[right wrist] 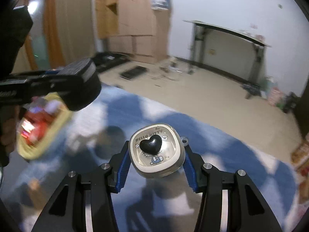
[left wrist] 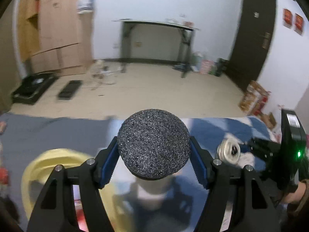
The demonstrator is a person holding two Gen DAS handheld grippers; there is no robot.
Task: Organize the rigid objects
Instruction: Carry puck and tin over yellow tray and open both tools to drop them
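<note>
My left gripper (left wrist: 153, 162) is shut on a round black speckled puck (left wrist: 153, 145) and holds it above the table. My right gripper (right wrist: 156, 162) is shut on a rounded square Hello Kitty case (right wrist: 157, 152) with a black heart on its lid. In the left wrist view the right gripper (left wrist: 249, 147) shows at the right with the case (left wrist: 228, 150) in it. In the right wrist view the left gripper (right wrist: 90, 83) shows at the left with the black puck (right wrist: 81, 85), over a yellow basket (right wrist: 48, 129).
The table has a blue and white cloth (right wrist: 193, 127) under a glossy cover. The yellow basket (left wrist: 38, 166) holds red packets (right wrist: 32, 125). Beyond the table edge are floor, a desk (left wrist: 154, 38), cardboard boxes (left wrist: 58, 29) and a dark door (left wrist: 253, 36).
</note>
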